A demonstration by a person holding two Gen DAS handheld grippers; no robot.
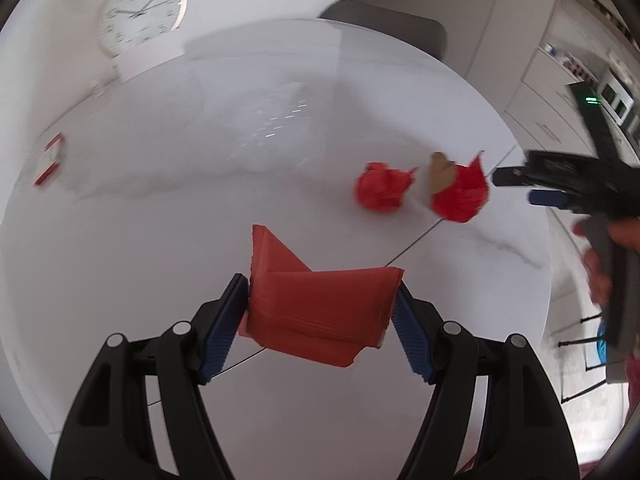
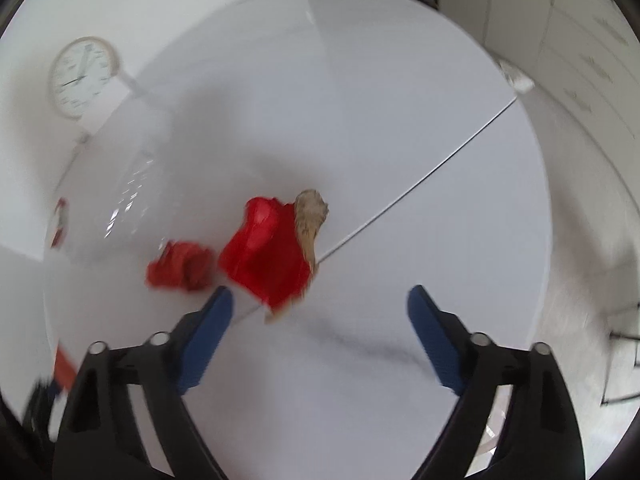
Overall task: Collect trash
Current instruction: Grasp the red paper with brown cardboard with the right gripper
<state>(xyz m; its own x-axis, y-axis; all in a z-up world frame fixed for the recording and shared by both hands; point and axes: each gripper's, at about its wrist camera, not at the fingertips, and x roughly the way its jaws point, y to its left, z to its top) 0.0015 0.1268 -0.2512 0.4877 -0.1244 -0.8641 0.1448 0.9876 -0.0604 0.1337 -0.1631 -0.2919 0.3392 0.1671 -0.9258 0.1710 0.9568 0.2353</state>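
My left gripper [image 1: 320, 286] is shut on a folded red napkin [image 1: 320, 312] and holds it above the white table [image 1: 160, 260]. Beyond it lie a crumpled red paper ball [image 1: 382, 192] and a red wad with a brown scrap [image 1: 460, 192]. My right gripper [image 1: 520, 188] comes in from the right beside that wad. In the right wrist view my right gripper [image 2: 319, 294] stands open and empty, over the table. The red and brown wad [image 2: 268, 252] lies just ahead of its left finger. The red ball [image 2: 178, 268] lies further left.
A clear plastic sheet or bag [image 1: 272, 120] lies on the far side of the table, with a red and white card [image 1: 50, 158] at the left edge. A wall clock [image 1: 142, 12] leans at the back. A grey chair [image 1: 384, 24] stands behind the table and cabinets [image 1: 552, 92] to the right.
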